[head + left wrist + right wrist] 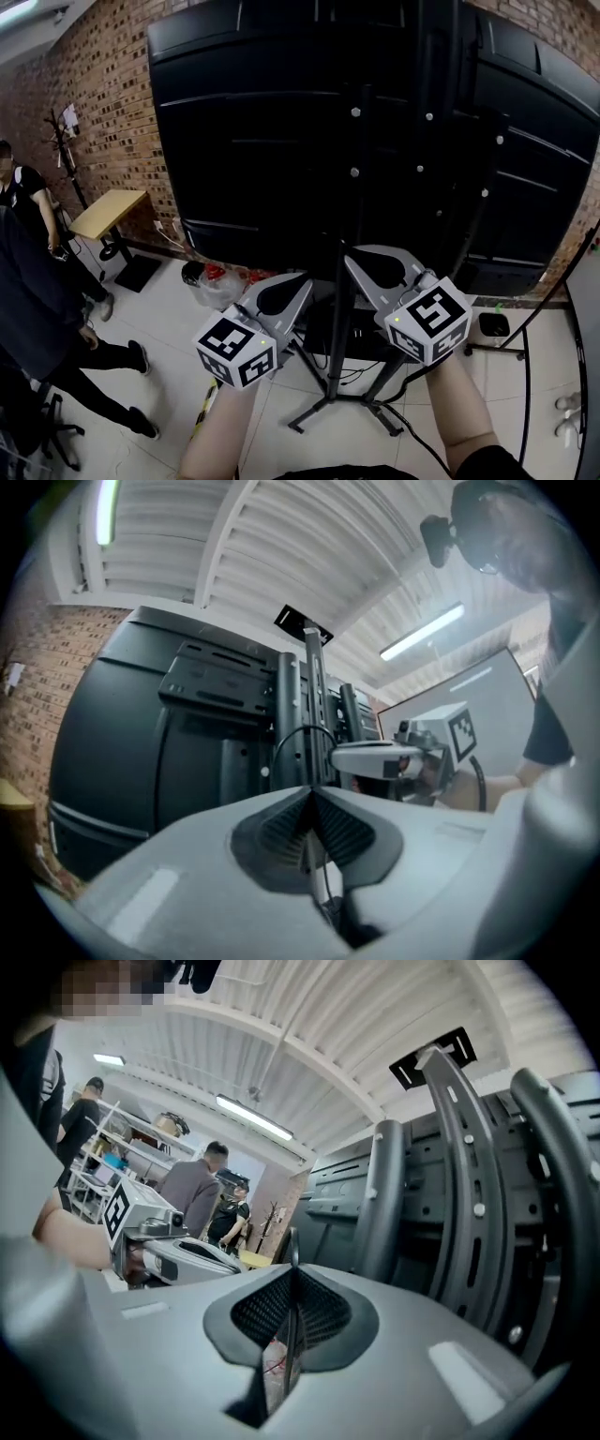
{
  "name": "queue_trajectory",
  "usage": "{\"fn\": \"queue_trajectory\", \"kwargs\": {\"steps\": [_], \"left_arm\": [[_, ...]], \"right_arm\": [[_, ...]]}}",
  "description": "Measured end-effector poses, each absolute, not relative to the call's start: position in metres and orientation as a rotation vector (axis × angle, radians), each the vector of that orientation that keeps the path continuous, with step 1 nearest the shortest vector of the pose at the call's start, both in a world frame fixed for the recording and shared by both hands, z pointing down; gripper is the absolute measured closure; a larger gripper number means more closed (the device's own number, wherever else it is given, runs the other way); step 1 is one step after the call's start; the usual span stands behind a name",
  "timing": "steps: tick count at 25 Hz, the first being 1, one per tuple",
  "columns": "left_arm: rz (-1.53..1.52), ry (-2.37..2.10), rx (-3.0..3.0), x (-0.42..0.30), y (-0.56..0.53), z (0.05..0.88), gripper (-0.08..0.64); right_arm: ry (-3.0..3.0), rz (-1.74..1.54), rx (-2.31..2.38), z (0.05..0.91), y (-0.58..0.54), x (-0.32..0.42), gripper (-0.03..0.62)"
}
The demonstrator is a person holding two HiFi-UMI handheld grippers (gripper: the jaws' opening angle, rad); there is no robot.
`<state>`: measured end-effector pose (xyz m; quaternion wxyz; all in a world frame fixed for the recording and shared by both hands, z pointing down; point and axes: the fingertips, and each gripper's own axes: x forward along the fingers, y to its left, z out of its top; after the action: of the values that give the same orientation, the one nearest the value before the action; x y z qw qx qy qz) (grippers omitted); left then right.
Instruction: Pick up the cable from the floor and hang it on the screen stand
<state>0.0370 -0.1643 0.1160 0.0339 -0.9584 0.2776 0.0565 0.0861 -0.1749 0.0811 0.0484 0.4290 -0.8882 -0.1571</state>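
Observation:
Both grippers are held side by side in front of the back of a big black screen [281, 131] on its stand [339, 309]. My left gripper [302, 281] is shut, and a thin black cable [292, 735] runs out of its jaws and arcs up toward the stand's uprights [309, 696]. My right gripper [354, 257] is also shut, with the same thin cable [284, 1246] standing up at its jaw tips [292, 1271]. The curved stand brackets [459, 1147] are close on its right. Each gripper shows in the other's view. Against the dark screen the cable is hard to follow in the head view.
The stand's tripod legs [309, 412] spread over the white tiled floor below my arms. People [37, 309] stand at the left beside a wooden table [108, 211]. A bag of rubbish [211, 281] and a small black box [494, 324] lie on the floor. A brick wall is behind.

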Motion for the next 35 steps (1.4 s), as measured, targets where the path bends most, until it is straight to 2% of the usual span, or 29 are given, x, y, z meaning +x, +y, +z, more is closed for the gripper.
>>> {"fn": "queue_trajectory", "kwargs": {"steps": [18,28,35], "left_arm": [[0.267,0.781,-2.752,0.059,-0.208,-0.025,0.56],[0.233,0.804,-2.691,0.077,-0.233,-0.07,0.56],[0.201,0.8,-2.717,0.087,-0.243,-0.067,0.56]], "right_arm": [[-2.593,-0.739,1.426,-0.066,-0.209,0.109,0.574],[-2.494,-0.683,1.544,-0.142,-0.237,0.133,0.574],[-2.406,-0.588,1.598,-0.148,-0.26,0.146,0.574]]}}
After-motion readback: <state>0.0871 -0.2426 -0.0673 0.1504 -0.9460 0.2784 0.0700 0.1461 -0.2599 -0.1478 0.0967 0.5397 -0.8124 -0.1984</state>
